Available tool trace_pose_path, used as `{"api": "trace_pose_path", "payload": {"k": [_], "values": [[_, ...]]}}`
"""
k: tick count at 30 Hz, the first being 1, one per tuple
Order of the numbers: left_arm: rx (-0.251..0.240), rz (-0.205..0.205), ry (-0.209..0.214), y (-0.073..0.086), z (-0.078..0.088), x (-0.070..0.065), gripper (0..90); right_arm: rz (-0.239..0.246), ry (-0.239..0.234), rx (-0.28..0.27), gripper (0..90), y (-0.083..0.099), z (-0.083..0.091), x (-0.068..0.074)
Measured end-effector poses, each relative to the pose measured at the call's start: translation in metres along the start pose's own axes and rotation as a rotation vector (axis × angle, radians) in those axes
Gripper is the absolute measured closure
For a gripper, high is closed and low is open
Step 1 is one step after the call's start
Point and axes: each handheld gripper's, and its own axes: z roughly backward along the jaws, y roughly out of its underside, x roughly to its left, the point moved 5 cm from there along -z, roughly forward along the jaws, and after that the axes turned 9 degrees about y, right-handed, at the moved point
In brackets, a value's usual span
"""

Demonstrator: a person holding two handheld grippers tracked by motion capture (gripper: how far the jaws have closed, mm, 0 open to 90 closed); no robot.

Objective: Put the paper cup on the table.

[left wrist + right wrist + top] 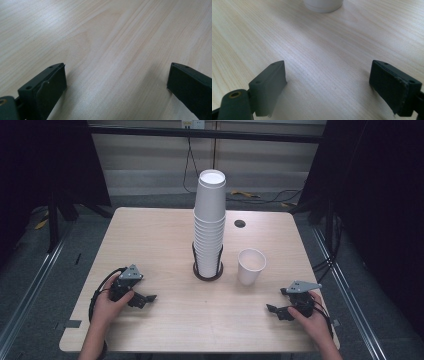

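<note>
Lab recording bay: black curtains (45, 160), floor rails (30, 285) (loose cables (260, 196)).

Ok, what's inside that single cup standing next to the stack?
The single cup stands upright with its mouth open; the inner wall visible from the high view looks white and bare. Its bottom is hidden by the near rim, so I cannot rule out something small there.

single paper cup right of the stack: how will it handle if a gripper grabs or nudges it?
The single cup looks like thin white paper, so probably very light and easily crushed by a hard squeeze. It stands upright on its narrow base with the wide mouth up, so a nudge near the rim would likely tip it. On the smooth table, a low push probably slides it.
</note>
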Motion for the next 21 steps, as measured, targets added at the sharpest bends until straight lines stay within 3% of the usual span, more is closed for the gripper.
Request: {"api": "trace_pose_path", "payload": {"k": [7,21], "values": [[0.004,0.022,-0.036,-0.0016,-0.0011,0.0027,0.0,0.002,0.009,0.001,12.1,-0.0001,-0.0004,-0.0001],[-0.001,0.021,-0.043,-0.0022,-0.0016,0.0035,0.0,-0.003,0.013,0.005,11.5,-0.0001,-0.0006,0.0000]]}}
